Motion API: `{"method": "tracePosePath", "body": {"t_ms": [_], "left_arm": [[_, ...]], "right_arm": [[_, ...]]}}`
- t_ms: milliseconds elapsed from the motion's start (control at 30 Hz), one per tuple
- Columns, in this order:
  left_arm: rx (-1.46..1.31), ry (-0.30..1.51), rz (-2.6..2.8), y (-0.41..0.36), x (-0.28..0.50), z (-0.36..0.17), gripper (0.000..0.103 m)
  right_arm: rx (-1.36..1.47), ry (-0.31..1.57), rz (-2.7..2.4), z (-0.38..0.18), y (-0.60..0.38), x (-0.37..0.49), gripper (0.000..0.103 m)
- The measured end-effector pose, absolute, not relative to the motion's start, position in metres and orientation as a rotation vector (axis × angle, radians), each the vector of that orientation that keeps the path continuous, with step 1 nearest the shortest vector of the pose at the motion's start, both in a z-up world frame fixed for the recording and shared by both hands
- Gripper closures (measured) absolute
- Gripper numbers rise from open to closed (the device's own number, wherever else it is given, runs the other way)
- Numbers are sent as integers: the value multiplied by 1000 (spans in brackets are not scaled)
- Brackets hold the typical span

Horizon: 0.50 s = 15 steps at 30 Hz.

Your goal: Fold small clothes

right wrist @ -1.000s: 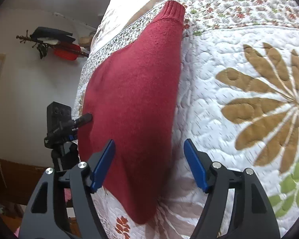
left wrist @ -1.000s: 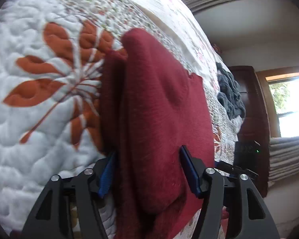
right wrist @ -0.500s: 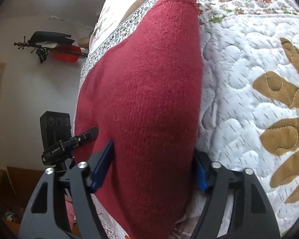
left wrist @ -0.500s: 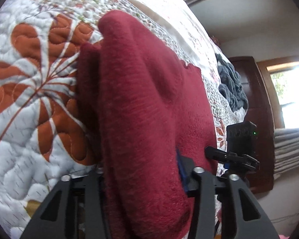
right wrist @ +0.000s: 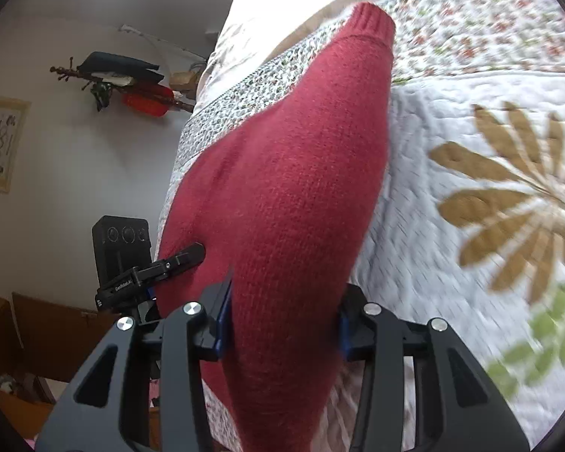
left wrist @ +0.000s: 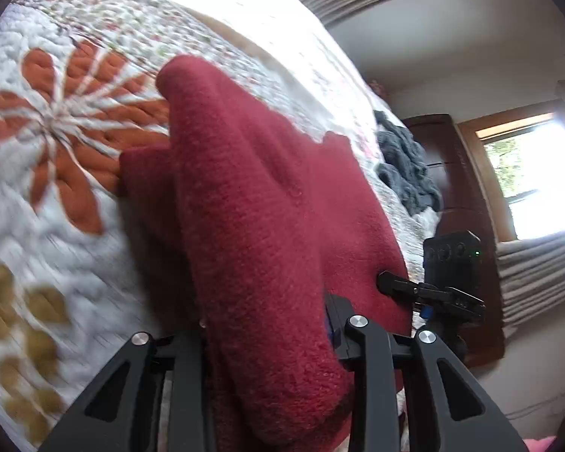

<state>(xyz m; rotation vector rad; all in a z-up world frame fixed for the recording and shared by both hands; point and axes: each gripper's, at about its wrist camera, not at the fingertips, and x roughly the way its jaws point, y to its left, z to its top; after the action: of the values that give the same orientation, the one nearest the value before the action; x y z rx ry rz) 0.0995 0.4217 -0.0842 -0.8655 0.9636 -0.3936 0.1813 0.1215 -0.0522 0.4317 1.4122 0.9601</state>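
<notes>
Red knit sweater [left wrist: 267,226] was now pinched by both: left hand-held gripper [left wrist: 271,339] and right hand-held gripper [right wrist: 282,324] had clamped down, ready to lift off the quilt [right wrist: 452,263].

Pale walls [right wrist: 75,173] and ceiling. Bright daylight through a wood-framed window [left wrist: 538,180], beside a dark wooden cabinet [left wrist: 467,196]. White quilted bed [right wrist: 433,248] with leaf patterns in rust, tan and green. Grey bundle of cloth [left wrist: 406,162] at its far edge. Framed picture [right wrist: 2,143] and wall rack [right wrist: 120,83] holding dark and red items.
</notes>
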Motion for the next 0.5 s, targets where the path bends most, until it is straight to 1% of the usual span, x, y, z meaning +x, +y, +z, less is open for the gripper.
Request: {"method": "tracePosePath", "body": {"t_ms": [300,500], "left_arm": [[-838,910,-484,333,52,-45,73],[-824,910,-518,273,9,-37,73]], "right_arm": [[413,1369,936,-2,35,131,62],[409,1353,912,9,-22,84,62]]}}
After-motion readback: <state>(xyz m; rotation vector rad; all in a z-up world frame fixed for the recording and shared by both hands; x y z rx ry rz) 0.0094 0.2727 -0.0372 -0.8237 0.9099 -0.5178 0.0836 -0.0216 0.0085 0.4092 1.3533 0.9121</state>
